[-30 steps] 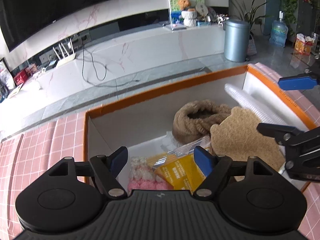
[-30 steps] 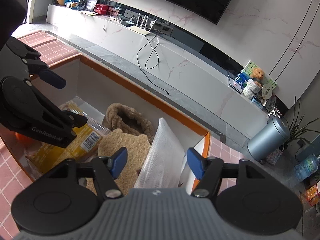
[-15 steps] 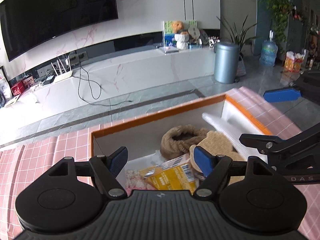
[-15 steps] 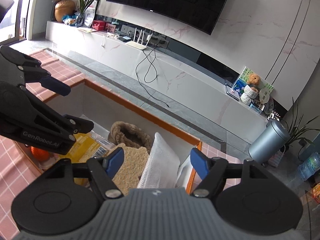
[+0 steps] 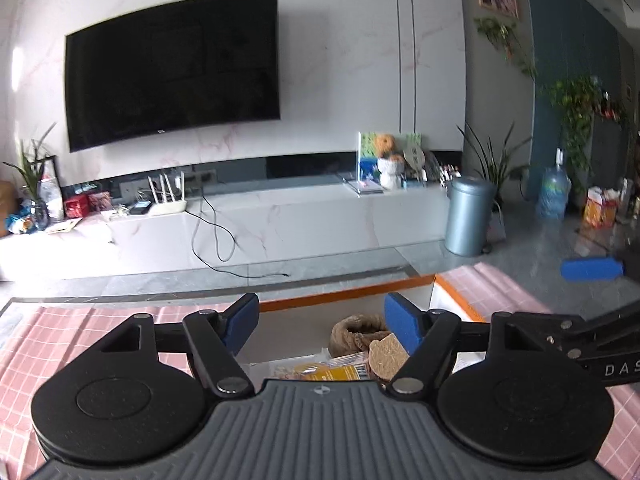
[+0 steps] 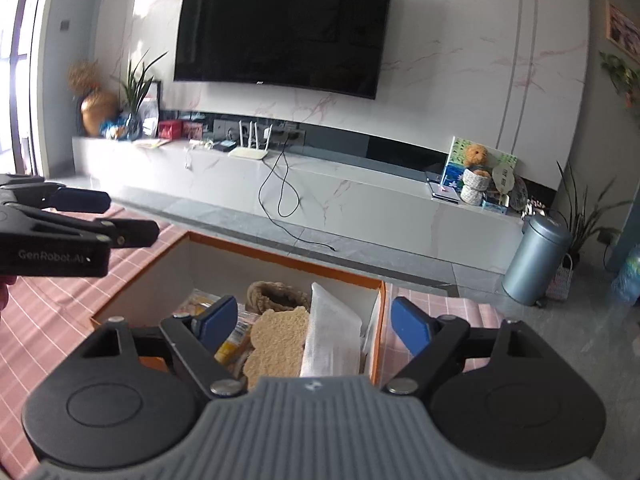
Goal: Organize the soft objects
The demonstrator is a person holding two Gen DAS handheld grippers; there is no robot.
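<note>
You are holding both grippers above the orange-rimmed box (image 6: pixel 382 296), and neither one is carrying anything. The left gripper (image 5: pixel 322 318) has its jaws standing apart and is closing them a little, with only air between the blue pads; the right gripper (image 6: pixel 314 320) is opening its jaws, and nothing is caught between them either. The soft things are all lying inside the box: the brown fuzzy slipper (image 6: pixel 276 294) is sitting toward the far wall, the tan bear-shaped pad (image 6: pixel 278 340) is resting just in front of it, the white foam sheet (image 6: pixel 334 336) is leaning along the right wall, and the yellow packet (image 5: pixel 334 370) is lying to the left of the pad. By my reading, you are sitting between steps, with the box looking packed and both grippers clear of it over the pink checked cloth (image 5: pixel 48 334). I cannot tell from here whether any soft piece is waiting outside the box, since nothing loose is showing on the cloth in either view. If more is left, the next move is asking you to swing one gripper toward it with jaws wide, coming down on its middle so it is not folding or slipping. If not, you are only needing to tidy the foam sheet, which is standing higher than the rest.
</note>
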